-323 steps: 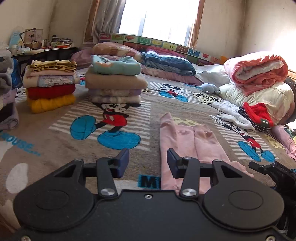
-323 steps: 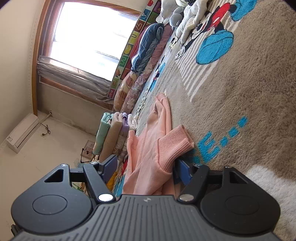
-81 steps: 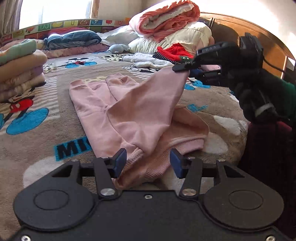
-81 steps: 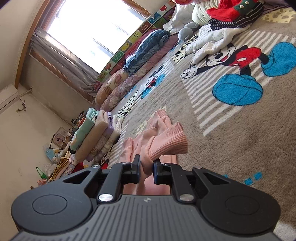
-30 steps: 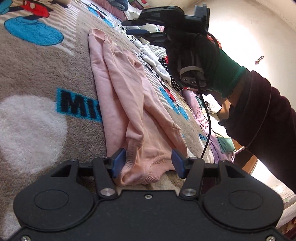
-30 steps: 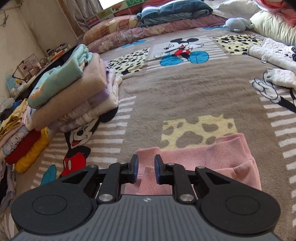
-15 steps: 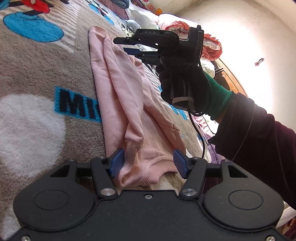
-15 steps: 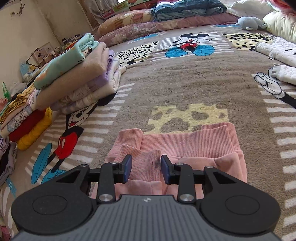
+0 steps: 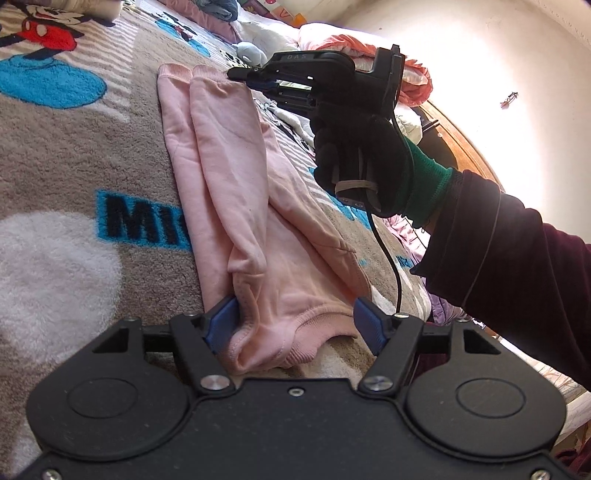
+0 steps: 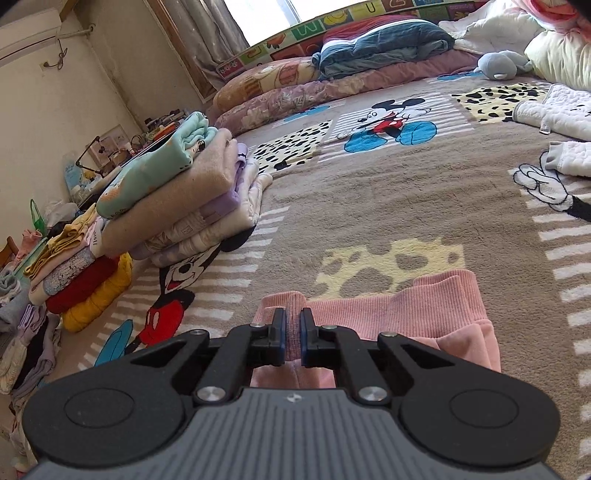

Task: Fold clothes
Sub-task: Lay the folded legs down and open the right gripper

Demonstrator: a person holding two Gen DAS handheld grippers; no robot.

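Our right gripper [image 10: 292, 336] fingers closing, pinching ribbed cuff of pink sweatshirt [image 9: 236, 192]; our left gripper [image 9: 295, 325] opening, spread around hem.

left gripper [image 9: 295, 325] jaws opening, pink sweater [image 9: 236, 192] hem loose between them | sweater lies lengthwise on cartoon blanket [image 9: 55, 155] | right gripper [image 9: 240, 75] in gloved hand [image 9: 365, 166] pinching the far cuff end

Sunlit window [image 10: 273, 14], curtain [image 10: 207, 33], cream walls [image 10: 122, 62]
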